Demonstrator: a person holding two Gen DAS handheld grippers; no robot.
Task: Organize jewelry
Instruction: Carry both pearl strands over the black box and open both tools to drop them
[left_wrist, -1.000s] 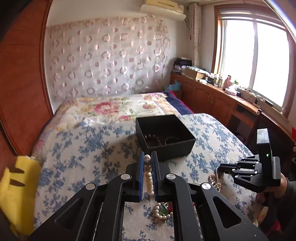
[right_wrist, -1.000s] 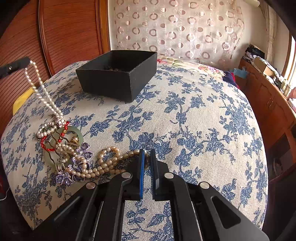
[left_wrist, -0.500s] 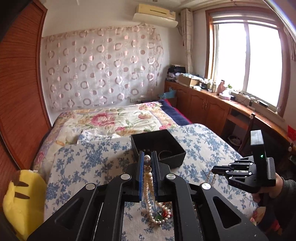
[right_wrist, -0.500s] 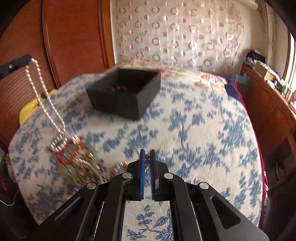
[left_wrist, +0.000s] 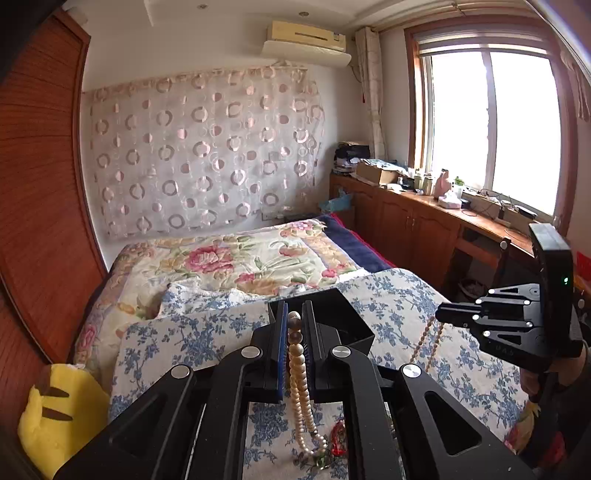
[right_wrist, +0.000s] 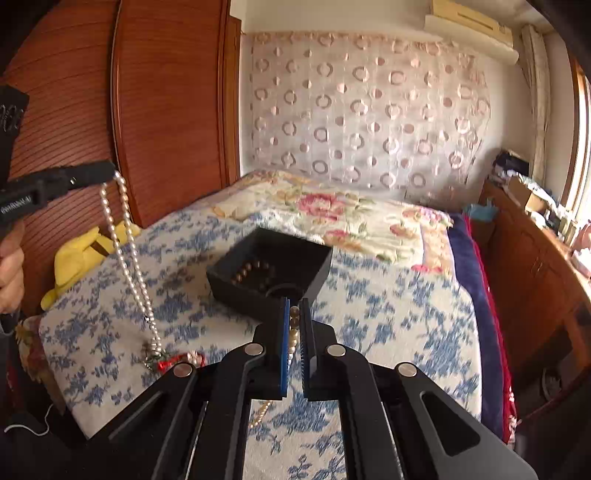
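both grippers are raised above the bed, each pinching a strand of beads. the left gripper (left_wrist: 294, 325) is held up and level, pointing toward the far wall, its jaws narrowed onto a pearl necklace (left_wrist: 300, 373) that hangs down between the fingers in a double strand. seen from the right wrist view, that necklace (right_wrist: 127, 254) drops in a long slant from the left gripper's tip (right_wrist: 107, 173) to a red and green pendant cluster (right_wrist: 173, 360) resting on the blue floral quilt (right_wrist: 388, 314). the person's left hand (right_wrist: 11, 266) grips the handle at the frame's edge.

the right gripper (right_wrist: 292, 317) is also lifted, angled slightly down toward the black box (right_wrist: 269, 271), its jaws close together on a second beaded strand (right_wrist: 291, 341) that trails down behind the fingers. from the left wrist view the right gripper (left_wrist: 441, 316) sits out to the side, level, with that strand (left_wrist: 424, 341) dangling from its tip to the quilt.

the black box lies open on the quilt just beyond both grippers, with a dark bead bracelet (right_wrist: 255, 271) inside. a yellow plush toy (left_wrist: 55, 410) sits at the bed's left edge.
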